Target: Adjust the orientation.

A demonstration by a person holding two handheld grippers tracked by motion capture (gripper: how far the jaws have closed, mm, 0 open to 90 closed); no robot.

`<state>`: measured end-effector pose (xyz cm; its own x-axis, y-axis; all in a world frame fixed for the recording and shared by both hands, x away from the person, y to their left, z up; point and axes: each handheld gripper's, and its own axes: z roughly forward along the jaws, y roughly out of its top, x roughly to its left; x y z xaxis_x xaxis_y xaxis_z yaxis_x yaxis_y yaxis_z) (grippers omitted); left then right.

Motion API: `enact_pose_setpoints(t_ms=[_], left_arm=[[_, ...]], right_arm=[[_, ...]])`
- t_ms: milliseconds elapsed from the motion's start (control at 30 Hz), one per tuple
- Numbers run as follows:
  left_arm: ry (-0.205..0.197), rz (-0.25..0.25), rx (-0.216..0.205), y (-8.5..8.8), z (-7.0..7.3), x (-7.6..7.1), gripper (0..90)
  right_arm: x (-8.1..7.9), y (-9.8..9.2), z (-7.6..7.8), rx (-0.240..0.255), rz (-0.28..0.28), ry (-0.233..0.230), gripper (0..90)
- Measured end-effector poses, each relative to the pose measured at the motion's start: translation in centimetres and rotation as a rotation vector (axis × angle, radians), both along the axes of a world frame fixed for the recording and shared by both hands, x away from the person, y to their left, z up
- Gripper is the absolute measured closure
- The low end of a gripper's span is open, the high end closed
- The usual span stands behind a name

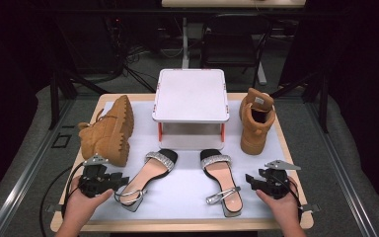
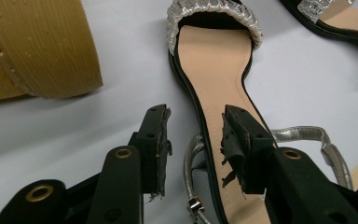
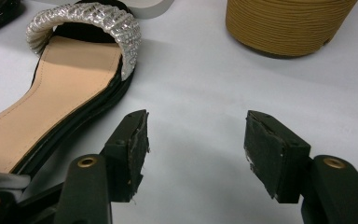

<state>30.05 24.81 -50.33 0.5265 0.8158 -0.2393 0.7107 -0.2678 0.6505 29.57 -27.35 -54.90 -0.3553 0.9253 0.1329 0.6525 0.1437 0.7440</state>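
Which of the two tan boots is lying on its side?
The left boot, near the left tool: it lies tipped over with its lugged sole showing. The right boot stands upright.

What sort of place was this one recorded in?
Probably a lab or workshop set up for recording, not a home. A small table with a white mat stands on grey floor inside a metal frame, with loose cables and a chair behind.

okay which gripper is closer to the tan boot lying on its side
Left. The left gripper sits just below the tan boot lying on its side, at the table's left. The right gripper is across the table, beyond both sandals.
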Motion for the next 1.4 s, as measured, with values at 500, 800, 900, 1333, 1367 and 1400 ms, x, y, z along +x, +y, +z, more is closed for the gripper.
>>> enact_pose_setpoints(t_ms=[500,800,900,1333,1367,1400], left_arm=[[0.116,-0.071,0.134,-4.5,0.6,1.9,37.4],[0.161,-0.106,0.295,-7.5,0.0,3.0,36.4],[0.163,-0.095,0.331,-8.0,-0.2,3.2,36.2],[0.192,-0.068,0.42,-9.1,-1.2,3.5,38.2],[0.19,-0.065,0.42,-9.1,-1.2,3.4,38.4],[0.191,-0.068,0.419,-9.0,-1.2,3.5,38.6]], right_arm=[[0.0,-0.1,-0.1,0.002,0.0,0.005,39.6],[0.0,-0.1,-0.1,0.003,0.002,0.006,39.6],[0.0,-0.1,-0.1,0.003,0.002,0.005,39.6],[0.0,0.0,-0.1,-0.004,-0.002,0.009,39.6],[0.0,0.0,-0.1,-0.001,0.0,0.009,39.6],[0.0,0.0,-0.1,-0.001,0.0,0.009,39.6]])
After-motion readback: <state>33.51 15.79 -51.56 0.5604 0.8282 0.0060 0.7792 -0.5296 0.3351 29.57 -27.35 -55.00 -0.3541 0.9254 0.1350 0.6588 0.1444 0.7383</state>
